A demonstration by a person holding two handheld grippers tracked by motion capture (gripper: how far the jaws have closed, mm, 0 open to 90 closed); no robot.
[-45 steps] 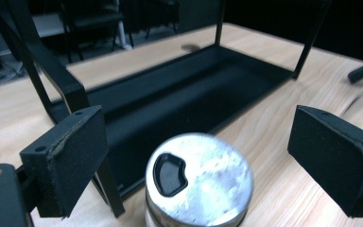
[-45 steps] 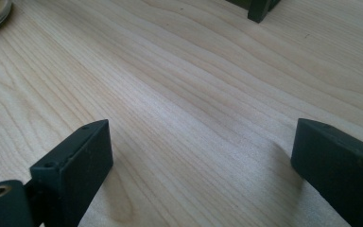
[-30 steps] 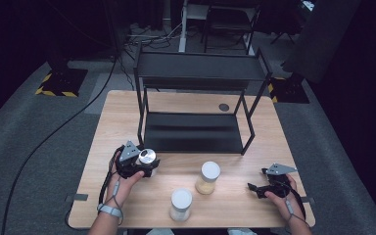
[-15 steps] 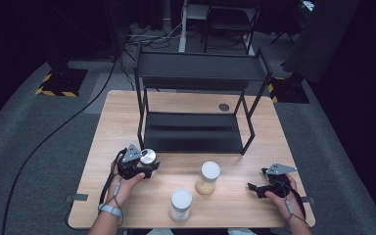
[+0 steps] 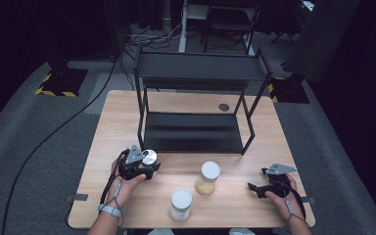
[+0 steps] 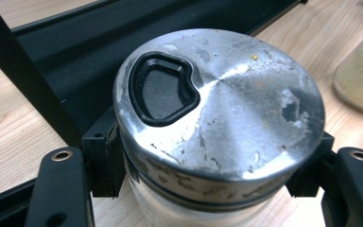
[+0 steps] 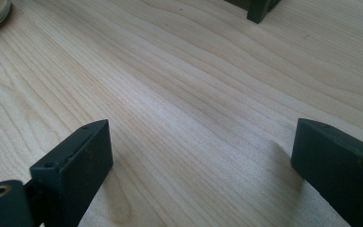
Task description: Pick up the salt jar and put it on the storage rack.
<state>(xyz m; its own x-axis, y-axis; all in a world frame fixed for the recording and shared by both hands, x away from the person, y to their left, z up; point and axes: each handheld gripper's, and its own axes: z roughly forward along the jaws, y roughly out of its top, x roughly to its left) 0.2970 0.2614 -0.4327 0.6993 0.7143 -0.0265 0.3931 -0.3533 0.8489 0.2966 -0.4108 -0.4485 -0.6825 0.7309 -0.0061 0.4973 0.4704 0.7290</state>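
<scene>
A glass jar with a scuffed silver lid [image 5: 149, 157] [image 6: 217, 113] stands on the wooden table [image 5: 122, 112] just in front of the black rack's left front leg. My left gripper [image 5: 148, 165] [image 6: 212, 165] is shut on it, a black pad pressing on each side just under the lid. Over at the table's right front, my right gripper [image 5: 257, 179] [image 7: 203, 156] lies low over bare wood with its jaws open wide and nothing between them.
A two-level black metal rack [image 5: 196, 73] stands across the middle of the table. A white-lidded jar with yellowish contents [image 5: 208, 177] and a second white-lidded jar [image 5: 181, 204] stand between my hands. A small dark disc [image 5: 223, 106] lies behind the rack.
The left gripper has stayed at the silver-lidded jar, shifting only a touch toward the near edge. The right hand has not moved.
</scene>
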